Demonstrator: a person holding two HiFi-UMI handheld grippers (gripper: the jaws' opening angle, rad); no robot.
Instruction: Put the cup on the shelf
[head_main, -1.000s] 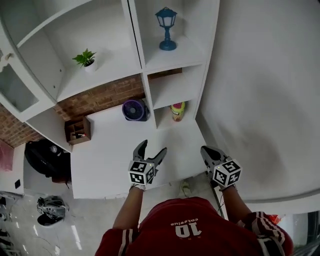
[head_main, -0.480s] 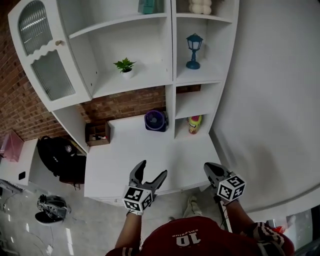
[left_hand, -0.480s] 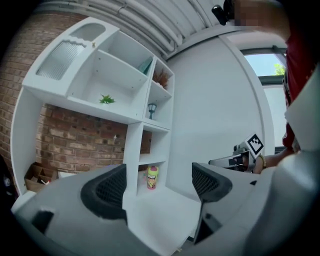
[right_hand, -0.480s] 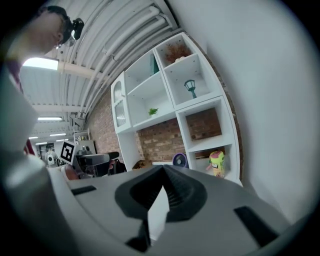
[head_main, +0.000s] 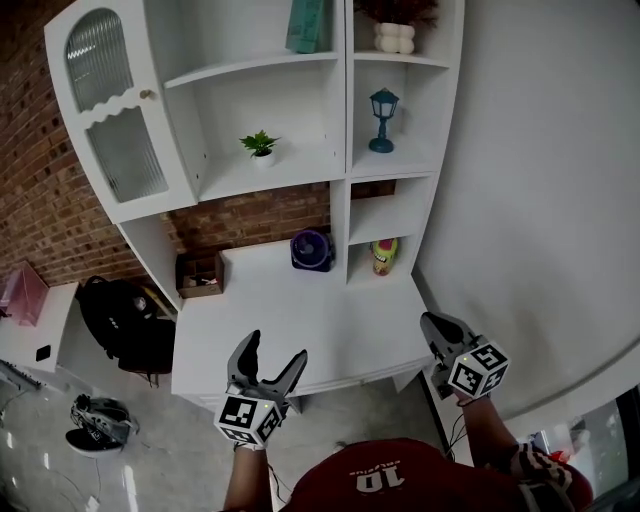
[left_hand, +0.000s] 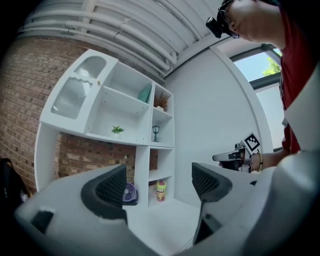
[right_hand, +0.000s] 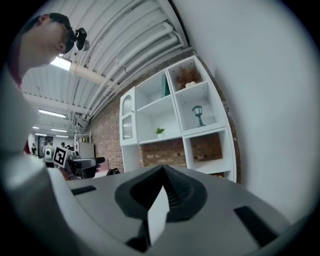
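The cup (head_main: 383, 256), yellow and pink, stands in the lowest right cubby of the white shelf unit (head_main: 340, 165), at the back of the white desk (head_main: 300, 320). It also shows small in the left gripper view, where the cup (left_hand: 160, 190) lies far beyond the jaws. My left gripper (head_main: 274, 348) is open and empty, held at the desk's front edge. At the desk's right front corner my right gripper (head_main: 430, 322) is shut, with nothing held that I can see. Both are far from the cup.
A purple fan (head_main: 311, 250) stands on the desk left of the cup. A wooden box (head_main: 200, 273) sits at the desk's back left. Higher shelves hold a small plant (head_main: 260, 146) and a blue lantern (head_main: 381, 120). A black bag (head_main: 120, 320) lies left of the desk; a white wall (head_main: 540, 200) is on the right.
The view has pulled back and up, showing more of the shelf unit. Both grippers have drawn back toward the desk's front edge. Left stays open, right stays shut.
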